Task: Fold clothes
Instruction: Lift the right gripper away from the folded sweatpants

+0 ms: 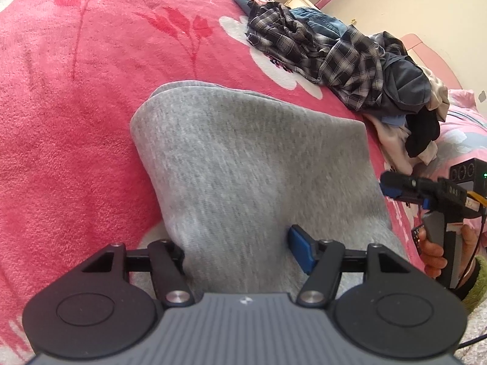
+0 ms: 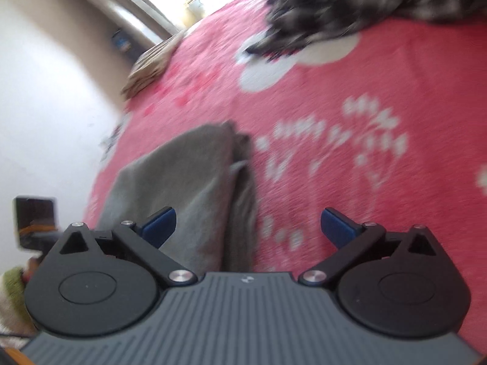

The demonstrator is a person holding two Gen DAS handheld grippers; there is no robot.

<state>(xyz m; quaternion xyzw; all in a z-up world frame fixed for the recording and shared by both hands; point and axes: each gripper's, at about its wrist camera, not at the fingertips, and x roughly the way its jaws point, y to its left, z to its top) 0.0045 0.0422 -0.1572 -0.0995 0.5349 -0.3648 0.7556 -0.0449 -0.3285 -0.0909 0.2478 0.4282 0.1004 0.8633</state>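
We see the grey garment (image 1: 243, 164) lying folded on the pink bed (image 1: 76, 106), its layered edges showing in the right wrist view, with a heap of clothes (image 1: 359, 67) further back. Our left gripper (image 1: 240, 252) has cloth between its fingers, though whether it pinches we cannot tell. Our right gripper (image 2: 248, 228) stands wide open and empty, just beside the garment's edge.

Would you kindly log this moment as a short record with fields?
surface: pink blanket
garment: grey cloth, folded on the blanket
pile: plaid shirt and other clothes, beyond the grey cloth
left tool: fingers astride the cloth's near edge; grip unclear
right tool: open, nothing between its fingers, above the cloth's edge
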